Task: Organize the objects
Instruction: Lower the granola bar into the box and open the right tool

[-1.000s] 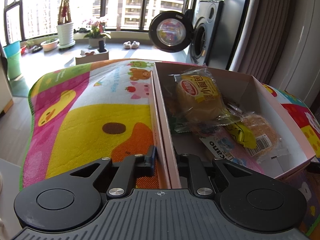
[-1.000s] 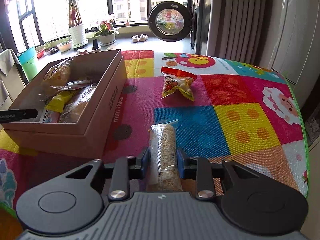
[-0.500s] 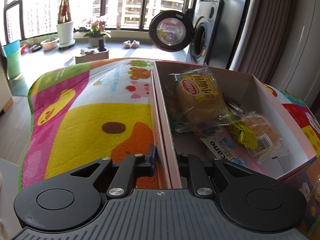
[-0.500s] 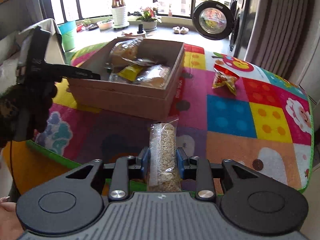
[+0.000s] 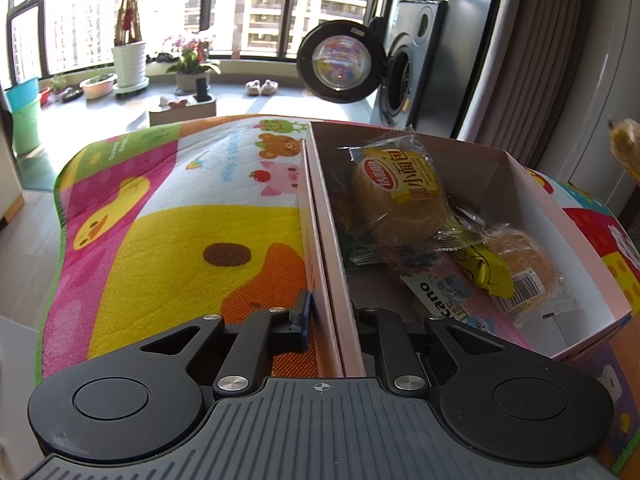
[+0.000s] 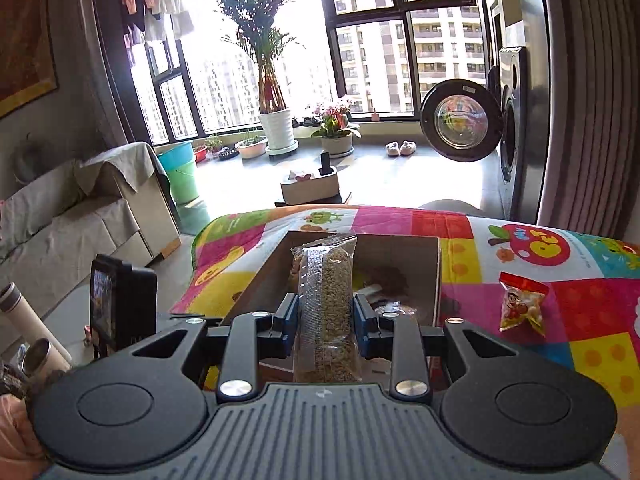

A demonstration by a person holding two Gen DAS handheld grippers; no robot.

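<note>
The cereal bar [image 6: 326, 304], at frame centre, is pinched between the right gripper [image 6: 325, 317] fingers and hangs over the near end of the box [image 6: 437, 276], not yet dropped in. At least 4 packets already lie in the box [image 5: 520, 184], a bun [image 5: 402, 196] on top. The left gripper [image 5: 329, 314] fingers clamp the box wall. 1 red snack bag [image 6: 522, 307] waits at right on the desk [image 6: 520, 288].

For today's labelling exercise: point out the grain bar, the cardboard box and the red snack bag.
grain bar [image 6: 332, 300]: right wrist view, mid-wrapper.
cardboard box [image 5: 326, 248]: left wrist view, near side wall.
red snack bag [image 6: 522, 306]: right wrist view, front face.
</note>
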